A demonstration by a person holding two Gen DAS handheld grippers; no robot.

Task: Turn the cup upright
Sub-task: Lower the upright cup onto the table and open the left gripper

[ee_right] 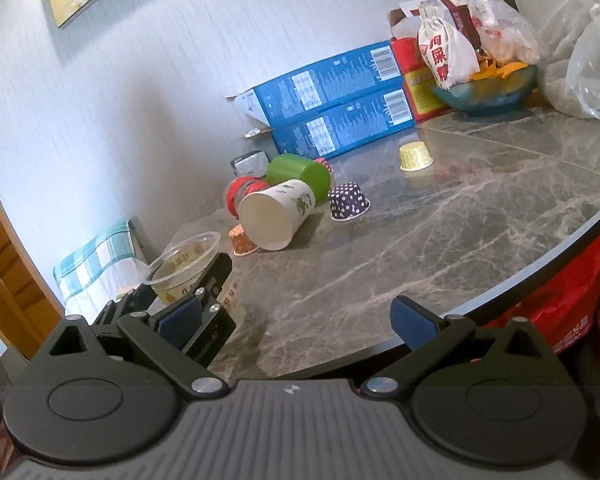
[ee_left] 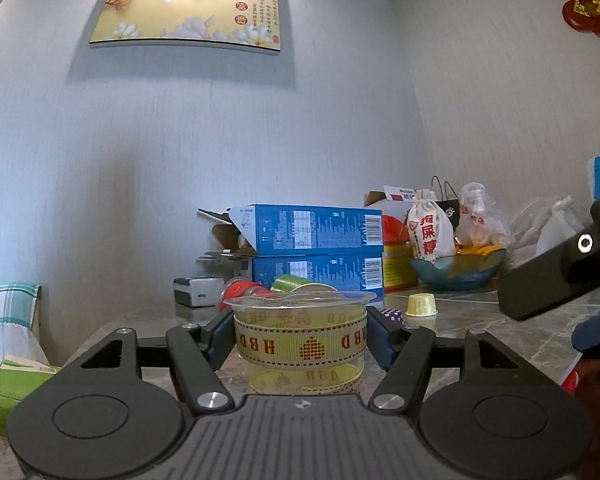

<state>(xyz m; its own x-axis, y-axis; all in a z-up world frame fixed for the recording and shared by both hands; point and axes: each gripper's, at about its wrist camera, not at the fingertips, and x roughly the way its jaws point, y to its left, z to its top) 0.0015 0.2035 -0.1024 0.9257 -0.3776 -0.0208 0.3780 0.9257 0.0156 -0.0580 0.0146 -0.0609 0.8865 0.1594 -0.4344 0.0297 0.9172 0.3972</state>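
Observation:
A clear plastic cup (ee_left: 300, 336) with a cream "HBD" ribbon band stands upright, mouth up, between the fingers of my left gripper (ee_left: 300, 334), which is shut on its sides just above the marble table. The cup also shows in the right wrist view (ee_right: 182, 264), held by the left gripper (ee_right: 204, 296) at the table's left edge. My right gripper (ee_right: 300, 316) is open and empty over the table's near edge. Its body shows at the right of the left wrist view (ee_left: 556, 280).
On the marble table (ee_right: 440, 220) lie a white paper cup on its side (ee_right: 276, 216), a green cup (ee_right: 298, 174), a red-lidded jar (ee_right: 240, 194), and small orange (ee_right: 242, 242), polka-dot (ee_right: 348, 202) and yellow (ee_right: 415, 156) cups. Blue boxes (ee_right: 340, 100), a bowl (ee_right: 486, 88) and bags stand behind.

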